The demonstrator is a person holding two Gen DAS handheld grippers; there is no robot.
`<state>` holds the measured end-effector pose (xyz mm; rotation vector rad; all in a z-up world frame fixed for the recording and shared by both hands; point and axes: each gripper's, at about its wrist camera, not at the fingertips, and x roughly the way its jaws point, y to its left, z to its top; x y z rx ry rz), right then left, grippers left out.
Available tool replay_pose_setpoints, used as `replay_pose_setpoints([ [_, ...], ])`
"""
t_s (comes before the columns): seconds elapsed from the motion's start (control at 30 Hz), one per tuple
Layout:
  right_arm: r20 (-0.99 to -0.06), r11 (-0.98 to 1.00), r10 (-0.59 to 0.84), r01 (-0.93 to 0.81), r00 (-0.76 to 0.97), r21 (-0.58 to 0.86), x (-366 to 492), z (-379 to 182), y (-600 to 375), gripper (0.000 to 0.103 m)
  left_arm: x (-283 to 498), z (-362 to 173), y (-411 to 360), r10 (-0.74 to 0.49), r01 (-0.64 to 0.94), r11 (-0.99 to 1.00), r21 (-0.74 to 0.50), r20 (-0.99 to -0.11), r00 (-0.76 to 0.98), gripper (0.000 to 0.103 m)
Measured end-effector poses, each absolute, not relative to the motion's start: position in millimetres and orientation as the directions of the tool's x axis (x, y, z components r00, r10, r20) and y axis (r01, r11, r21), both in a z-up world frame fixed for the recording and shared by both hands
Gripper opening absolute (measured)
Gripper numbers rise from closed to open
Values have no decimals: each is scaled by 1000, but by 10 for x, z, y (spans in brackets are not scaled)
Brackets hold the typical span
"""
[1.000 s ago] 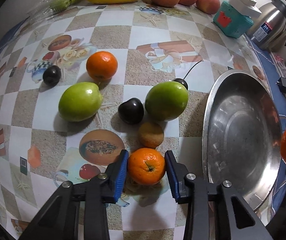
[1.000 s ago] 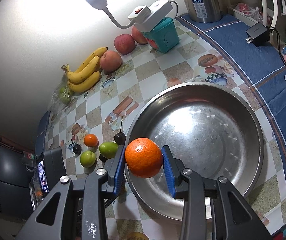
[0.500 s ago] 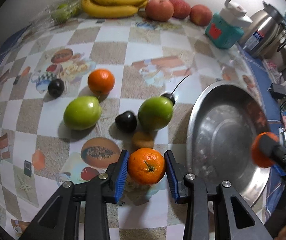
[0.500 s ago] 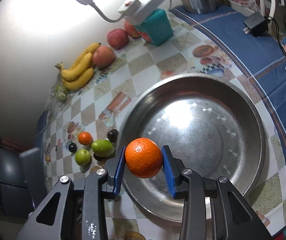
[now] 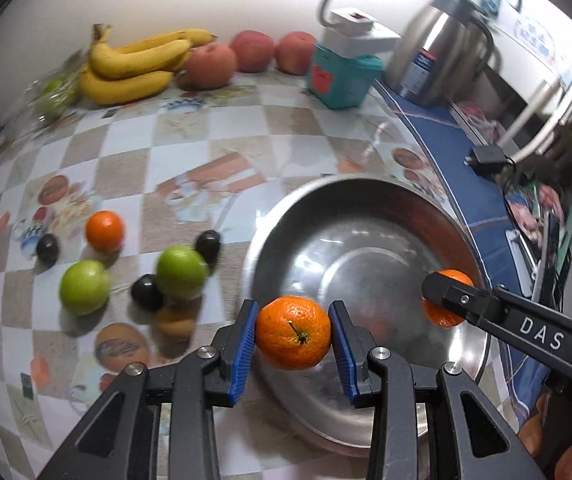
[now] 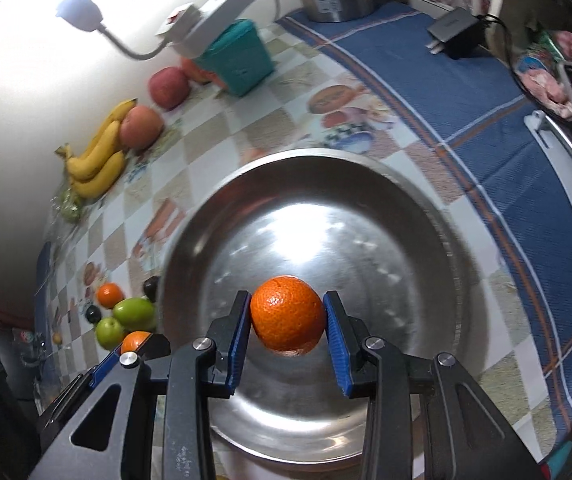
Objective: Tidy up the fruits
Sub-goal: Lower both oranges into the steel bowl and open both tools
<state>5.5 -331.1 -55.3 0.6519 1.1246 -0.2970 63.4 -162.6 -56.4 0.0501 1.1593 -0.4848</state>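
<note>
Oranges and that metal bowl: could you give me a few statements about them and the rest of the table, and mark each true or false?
1. Each gripper holds an orange. True: the left gripper is shut on an orange, and the right gripper on another orange.
2. The bowl is full of fruit. False: no fruit lies loose in it; the only orange inside it is the one in the right gripper.
3. A third orange sits on the table. True.
4. The bananas lie in the bowl. False: they lie by the wall, beside the peaches.
5. Both green fruits are on the table, outside the bowl. True.
</note>
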Motion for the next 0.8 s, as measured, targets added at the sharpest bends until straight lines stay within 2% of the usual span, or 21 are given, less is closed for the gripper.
replay_pose_setpoints([
  [0.3,-923,769,86,565,374,300,24,-680,-3388,38,642,-830,-1788,-328,424,883,-200,-909,256,39],
  [0.8,-943,789,78,559,323,256,99,-829,-3330,38,636,-933,-1826,-307,431,884,-182,-920,241,39],
])
